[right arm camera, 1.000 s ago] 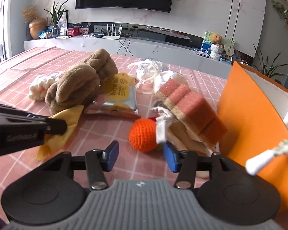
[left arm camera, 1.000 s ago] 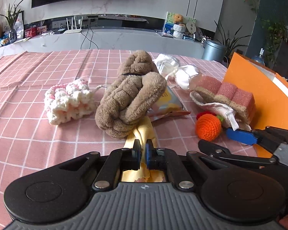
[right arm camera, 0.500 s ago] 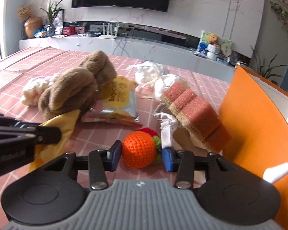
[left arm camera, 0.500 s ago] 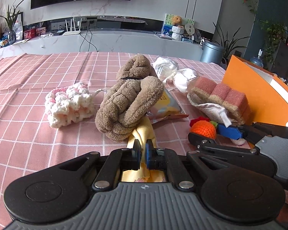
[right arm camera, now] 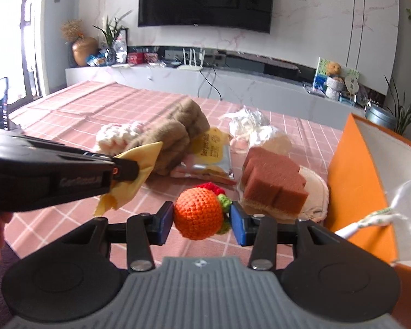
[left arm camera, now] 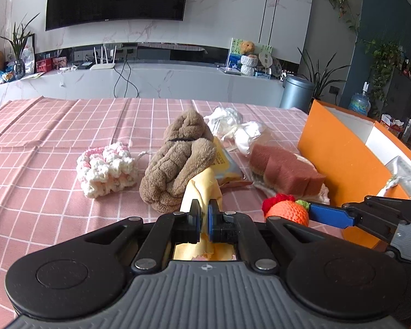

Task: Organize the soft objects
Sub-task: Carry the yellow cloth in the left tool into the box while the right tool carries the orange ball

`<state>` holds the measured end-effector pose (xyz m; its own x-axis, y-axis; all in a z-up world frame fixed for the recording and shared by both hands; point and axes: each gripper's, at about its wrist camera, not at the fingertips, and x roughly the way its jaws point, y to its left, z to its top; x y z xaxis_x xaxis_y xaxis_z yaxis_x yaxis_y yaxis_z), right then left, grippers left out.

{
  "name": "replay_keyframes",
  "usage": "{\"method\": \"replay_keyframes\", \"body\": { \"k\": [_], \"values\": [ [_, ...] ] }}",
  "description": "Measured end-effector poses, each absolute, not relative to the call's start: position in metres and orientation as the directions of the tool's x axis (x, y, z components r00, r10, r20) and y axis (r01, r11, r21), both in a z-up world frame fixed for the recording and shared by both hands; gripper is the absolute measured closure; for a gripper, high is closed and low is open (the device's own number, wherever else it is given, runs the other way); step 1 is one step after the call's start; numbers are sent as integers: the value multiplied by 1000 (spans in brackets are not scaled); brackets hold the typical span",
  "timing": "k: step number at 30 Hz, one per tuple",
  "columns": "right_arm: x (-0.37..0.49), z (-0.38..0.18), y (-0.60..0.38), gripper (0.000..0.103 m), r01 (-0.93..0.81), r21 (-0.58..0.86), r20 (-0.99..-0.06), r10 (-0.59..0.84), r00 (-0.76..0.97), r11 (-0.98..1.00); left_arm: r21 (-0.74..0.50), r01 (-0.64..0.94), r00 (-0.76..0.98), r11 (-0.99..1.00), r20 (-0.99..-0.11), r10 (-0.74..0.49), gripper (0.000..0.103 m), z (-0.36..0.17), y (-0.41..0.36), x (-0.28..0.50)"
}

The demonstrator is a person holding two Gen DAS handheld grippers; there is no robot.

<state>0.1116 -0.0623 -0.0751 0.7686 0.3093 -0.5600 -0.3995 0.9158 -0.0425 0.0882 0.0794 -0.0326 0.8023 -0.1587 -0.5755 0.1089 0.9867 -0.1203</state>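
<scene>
Right wrist view: right gripper now pinching crocheted orange at lower centre, seemingly lifted since earlier. Left gripper clamped on yellow cloth. Orange box close right; open tablecloth left.

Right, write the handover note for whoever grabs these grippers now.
Left gripper: shut on the yellow cloth, lifted beside the brown plush.
Right gripper: shut on the orange crochet ball, held just above the checked tablecloth.
On the tablecloth: pink-white crochet piece, brown plush, yellow snack packet, white bag bundle, pink sponges on a cream cloth.
Orange box stands on the right; something white shows inside.
Done: both picks. Left: probably drop both in the box, then clear the rest.
</scene>
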Motion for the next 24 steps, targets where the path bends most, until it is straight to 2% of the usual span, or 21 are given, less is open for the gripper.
{"method": "replay_keyframes", "body": {
  "k": [15,24],
  "values": [
    [68,-31,-99,59,-371,-52,-452,310,836,927,-93,152,860,984,-479,-178,98,10,58,54],
    [55,-7,-138,59,-332,-20,-422,293,858,943,-103,237,862,966,-436,-258,98,30,34,50]
  ]
}}
